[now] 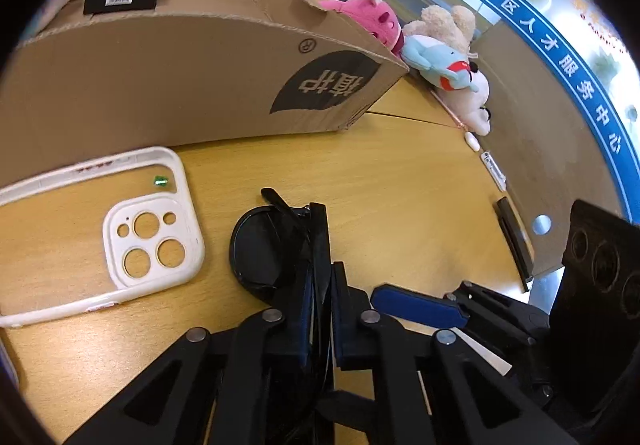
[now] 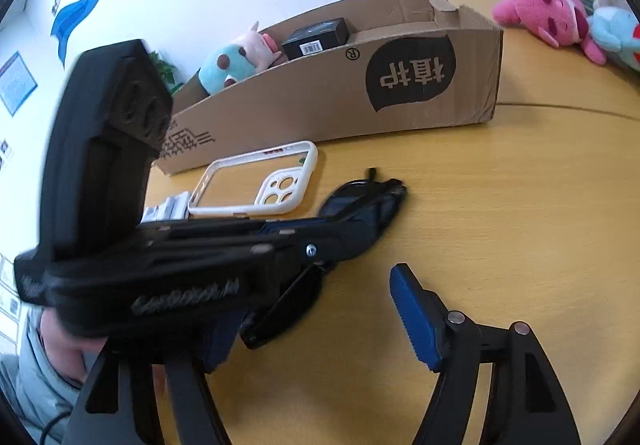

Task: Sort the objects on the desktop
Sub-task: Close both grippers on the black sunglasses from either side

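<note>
The left gripper (image 1: 322,245) is closed on the black sunglasses (image 1: 260,245), which lie on the counter (image 1: 400,205) beside the white phone case (image 1: 152,241). The right gripper (image 2: 320,329) stands open, holding nothing.

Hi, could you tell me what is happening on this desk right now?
A person is sorting desk items with two handheld grippers. The left gripper is shut on a pair of black sunglasses lying on the wooden table, beside a white phone case. The right gripper is open just next to it, holding nothing. Behind them, an open cardboard box already contains a small black box and a plush toy.
</note>
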